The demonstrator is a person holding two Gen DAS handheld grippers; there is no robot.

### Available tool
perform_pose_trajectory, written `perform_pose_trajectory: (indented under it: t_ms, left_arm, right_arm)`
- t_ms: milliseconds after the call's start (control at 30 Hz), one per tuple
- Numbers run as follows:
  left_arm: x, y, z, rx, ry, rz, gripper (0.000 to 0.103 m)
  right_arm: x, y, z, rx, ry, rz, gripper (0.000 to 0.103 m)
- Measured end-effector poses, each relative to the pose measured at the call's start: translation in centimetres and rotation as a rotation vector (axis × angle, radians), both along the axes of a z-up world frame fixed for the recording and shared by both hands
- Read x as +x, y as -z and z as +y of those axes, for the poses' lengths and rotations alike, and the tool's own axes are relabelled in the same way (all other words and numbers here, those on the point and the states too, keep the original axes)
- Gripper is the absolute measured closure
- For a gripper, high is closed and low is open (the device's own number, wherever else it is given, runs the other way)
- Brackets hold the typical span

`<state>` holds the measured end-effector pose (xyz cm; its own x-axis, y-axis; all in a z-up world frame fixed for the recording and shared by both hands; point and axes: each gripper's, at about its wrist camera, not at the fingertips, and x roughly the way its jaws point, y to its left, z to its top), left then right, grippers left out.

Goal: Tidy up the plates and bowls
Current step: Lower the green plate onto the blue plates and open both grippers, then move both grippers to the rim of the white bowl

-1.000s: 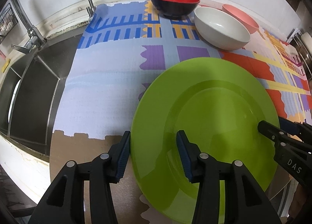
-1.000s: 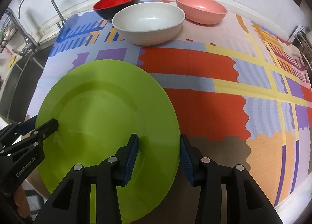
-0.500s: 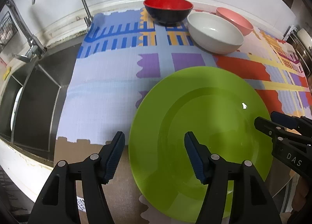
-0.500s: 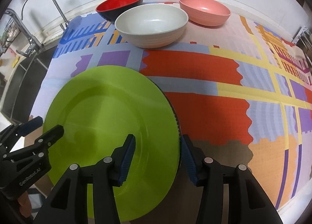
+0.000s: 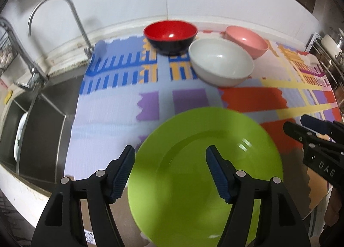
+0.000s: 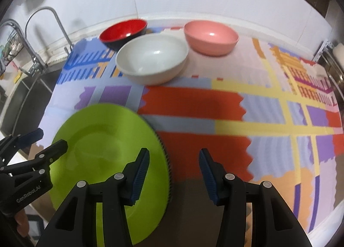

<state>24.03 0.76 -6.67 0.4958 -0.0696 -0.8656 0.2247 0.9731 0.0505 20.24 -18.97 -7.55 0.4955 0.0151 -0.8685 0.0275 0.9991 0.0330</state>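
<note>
A green plate lies flat on the patterned mat near the front edge; it also shows in the right wrist view, with a dark ribbed rim under its right edge. My left gripper is open above the plate's left rim, not touching it. My right gripper is open above the plate's right rim. At the back stand a red-and-black bowl, a white bowl and a pink bowl, each upright and apart from the grippers.
A steel sink with a tap lies left of the colourful mat. A white dish stands in the sink. A metal rack is at the far right. The wall runs behind the bowls.
Both grippers have opened, let go of the green plate and pulled back and up. The plate now rests on the mat.
</note>
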Motion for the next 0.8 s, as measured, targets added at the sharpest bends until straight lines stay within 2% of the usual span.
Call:
perform_pose_trajectory:
  t_ms: [200,400,800]
  left_arm:
    - [1.2,-1.8,-1.7,0.006,0.003,-0.062,0.034]
    - [3.3,-2.8,-2.6,-0.017,-0.005,-0.077,0.034]
    - [8.7,-2.5,-3.8,-0.022,0.0,-0.086,0.034]
  right_arm:
    - [1.7,-1.7,-2.1,0.005,0.006,-0.049,0.054]
    - [3.8,-2.5,-3.1,0.052,-0.02,-0.063,0.054]
    - [8.7,-2.5,-3.9,0.093,-0.026,-0.082,0.054]
